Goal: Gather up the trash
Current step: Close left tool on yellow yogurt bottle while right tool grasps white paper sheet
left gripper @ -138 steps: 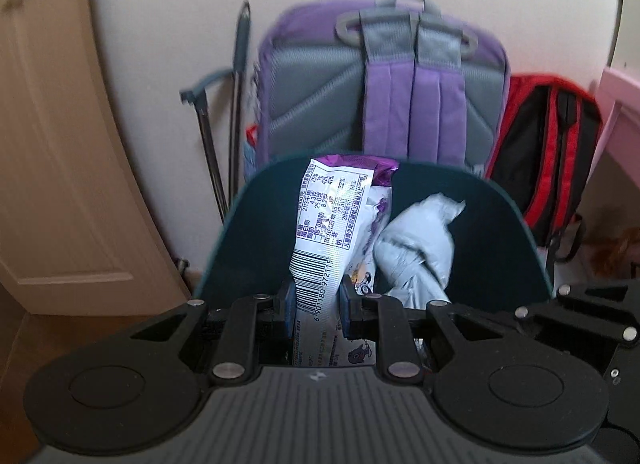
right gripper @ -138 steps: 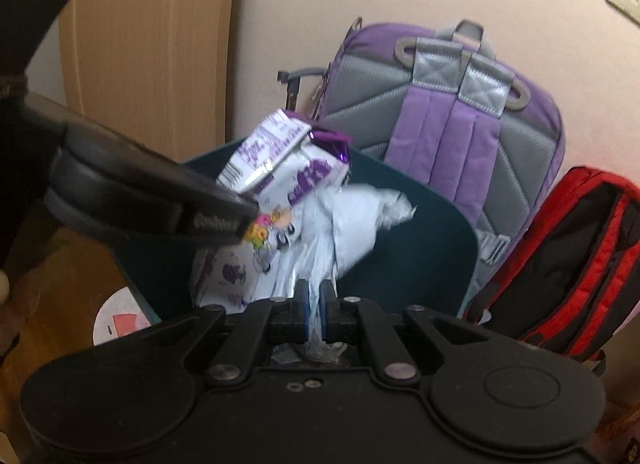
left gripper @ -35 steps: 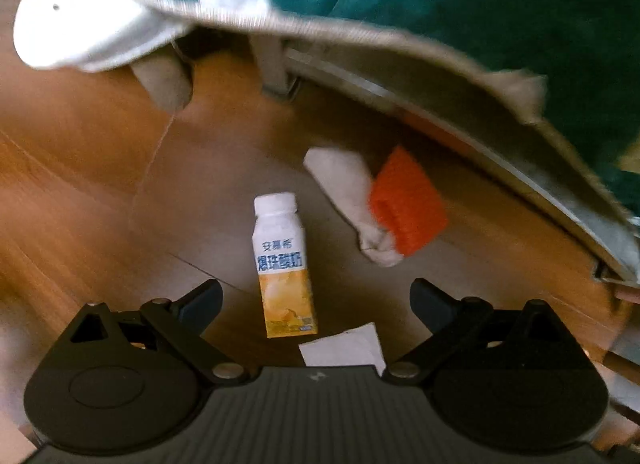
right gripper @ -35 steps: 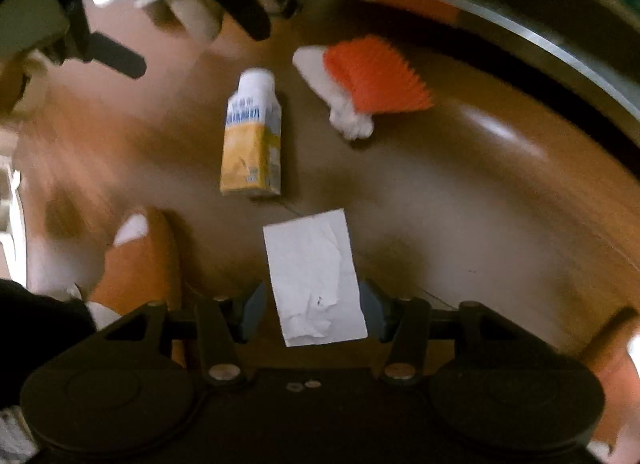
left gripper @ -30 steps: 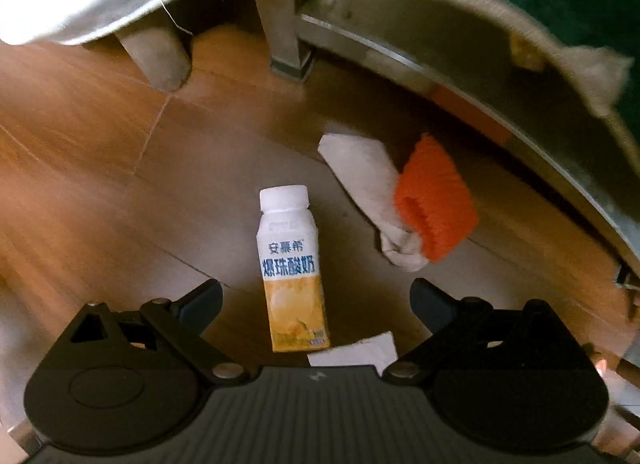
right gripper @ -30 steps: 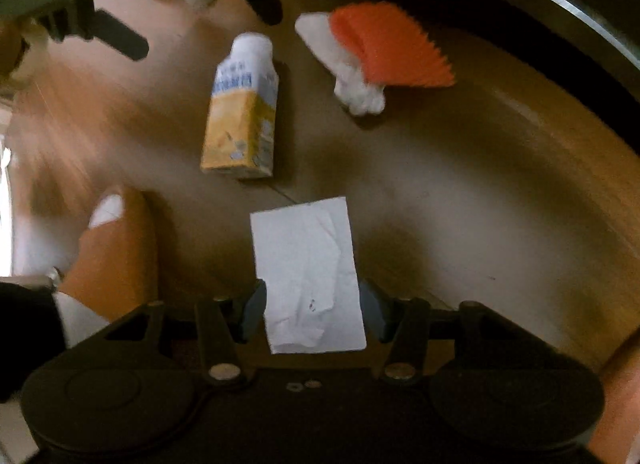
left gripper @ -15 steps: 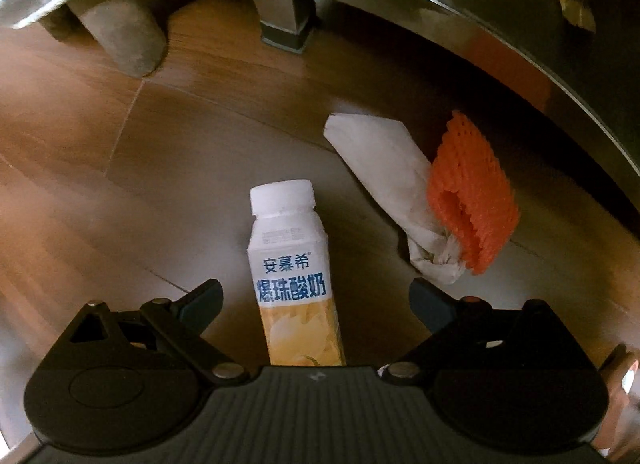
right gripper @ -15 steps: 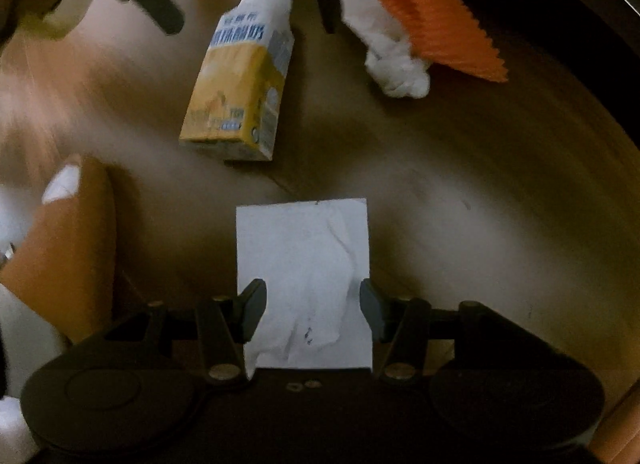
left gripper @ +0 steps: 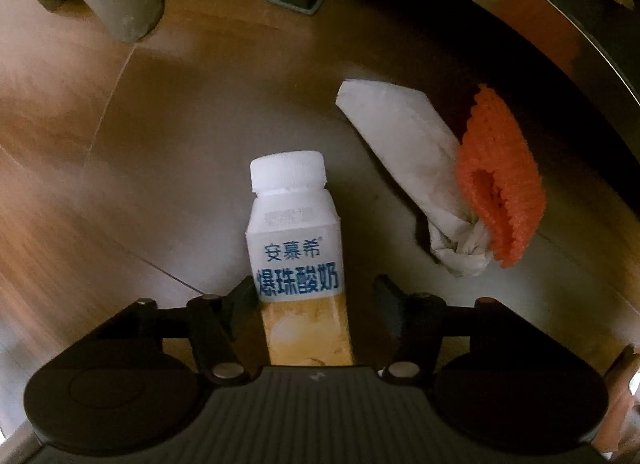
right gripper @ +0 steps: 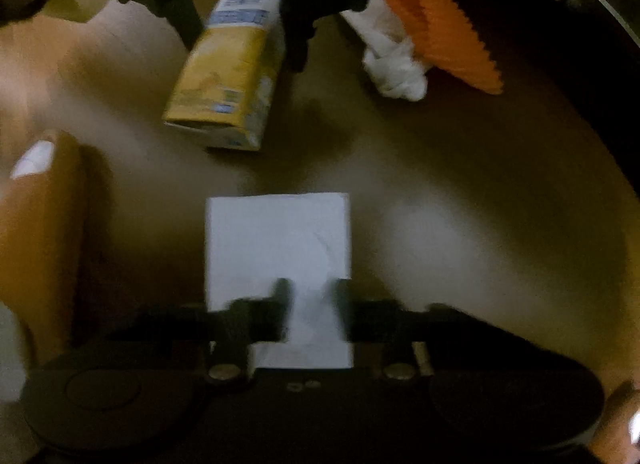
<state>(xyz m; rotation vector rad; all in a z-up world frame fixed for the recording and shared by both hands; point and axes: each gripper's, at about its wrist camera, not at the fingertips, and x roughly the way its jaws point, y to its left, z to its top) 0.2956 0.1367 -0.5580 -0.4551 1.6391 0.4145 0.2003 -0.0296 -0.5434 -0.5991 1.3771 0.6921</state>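
Wooden floorboards (left gripper: 132, 168) lie under both my claws, with every scrap on them not yet lifted. My left gripper (left gripper: 316, 300) straddles the white-capped yellow-and-white yogurt carton (left gripper: 298, 260) lying on its side; its jaws are closing, one finger at the carton's side, the other apart from it. My right gripper (right gripper: 310, 314) is closing over the flat white paper sheet (right gripper: 276, 240), which sits between the blurred fingers; I cannot tell whether they pinch it. Beside the carton, the crumpled white tissue wad (left gripper: 416, 168) and orange foam fruit net (left gripper: 500, 180) lie untouched. By my reckoning, collecting here has barely begun.
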